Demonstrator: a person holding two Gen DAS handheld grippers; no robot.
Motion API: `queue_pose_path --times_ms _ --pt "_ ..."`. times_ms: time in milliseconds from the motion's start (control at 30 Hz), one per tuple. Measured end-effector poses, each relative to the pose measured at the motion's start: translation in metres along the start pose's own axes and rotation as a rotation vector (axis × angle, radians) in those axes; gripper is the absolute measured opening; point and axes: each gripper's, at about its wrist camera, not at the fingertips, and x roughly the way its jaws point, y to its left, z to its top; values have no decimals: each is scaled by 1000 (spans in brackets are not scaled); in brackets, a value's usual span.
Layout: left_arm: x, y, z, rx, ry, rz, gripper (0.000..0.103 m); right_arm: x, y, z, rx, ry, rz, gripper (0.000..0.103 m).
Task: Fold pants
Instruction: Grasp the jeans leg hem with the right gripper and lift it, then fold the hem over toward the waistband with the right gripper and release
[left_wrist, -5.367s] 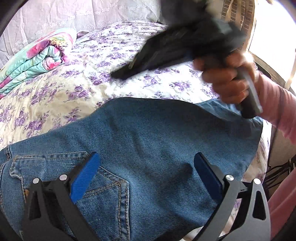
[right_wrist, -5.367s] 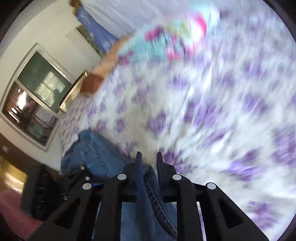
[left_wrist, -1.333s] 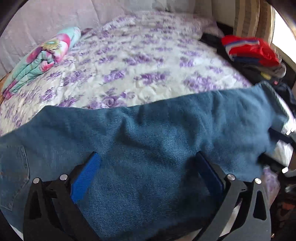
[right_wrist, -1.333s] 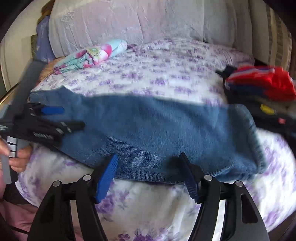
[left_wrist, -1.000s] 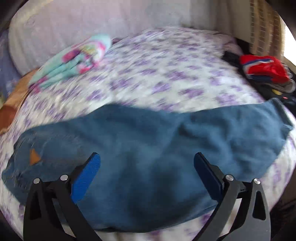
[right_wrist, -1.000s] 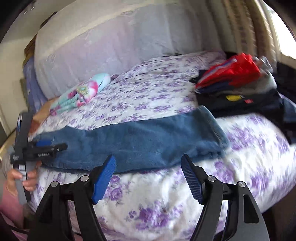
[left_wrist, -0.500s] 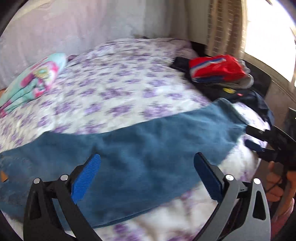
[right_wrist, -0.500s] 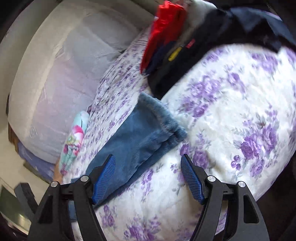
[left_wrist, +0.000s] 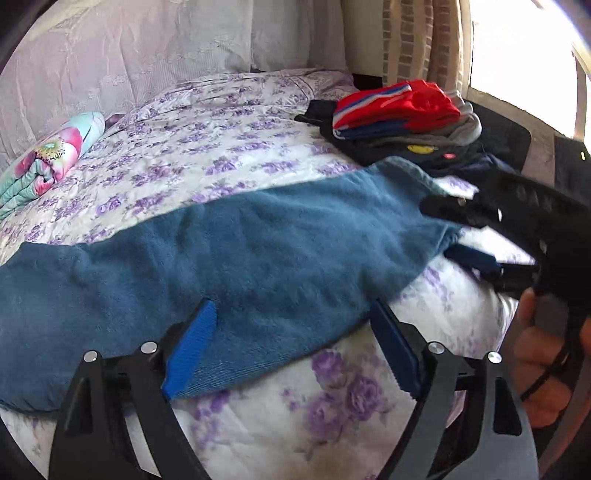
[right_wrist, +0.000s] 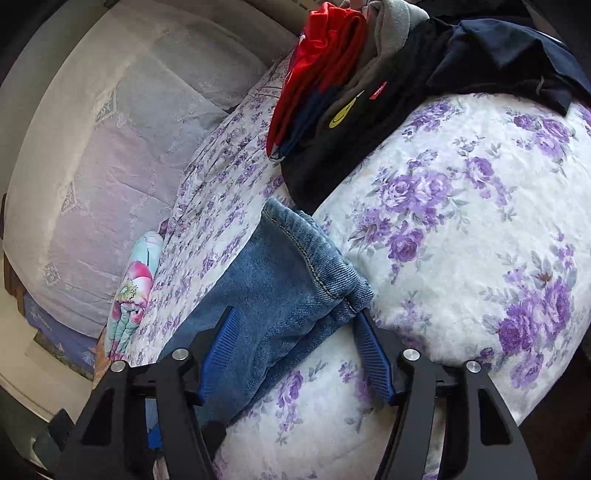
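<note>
Blue jeans (left_wrist: 229, 258) lie folded lengthwise across the floral bedspread (left_wrist: 221, 147). My left gripper (left_wrist: 291, 350) is open over the near edge of the legs, holding nothing. My right gripper (right_wrist: 295, 354) is open with its jaws on either side of the hem end of the jeans (right_wrist: 288, 277). In the left wrist view the right gripper (left_wrist: 454, 236) sits at the hem end, on the right, held by a hand.
A pile of clothes, red on top of dark ones (left_wrist: 399, 110), lies at the bed's far right, just past the hem. A rolled floral blanket (left_wrist: 44, 158) lies at the left by the grey headboard (left_wrist: 129, 55). A bright window is at the far right.
Both grippers have pulled back and shifted right. The right gripper has swung round and closed in on the hem end, which now lies between its open jaws.
</note>
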Motion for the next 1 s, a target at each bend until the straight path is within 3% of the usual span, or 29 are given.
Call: queue_pose_path --times_ms 100,300,533,733,867,1000 --pt "3 -6 -5 47 -7 33 85 1 -6 0 15 -3 -13 42" --pt "6 -3 -4 43 22 15 84 -1 -4 0 4 3 8 19" --pt "6 0 -3 45 43 -10 84 -18 30 4 -143 -51 17 16" --pt "6 -2 -7 88 9 -10 85 -34 94 12 -408 -74 88 16" --pt "4 -1 -9 108 -2 -35 85 -36 154 13 -681 20 186 16" --pt "1 -4 -12 122 -23 -25 85 -23 210 13 -897 242 306 16"
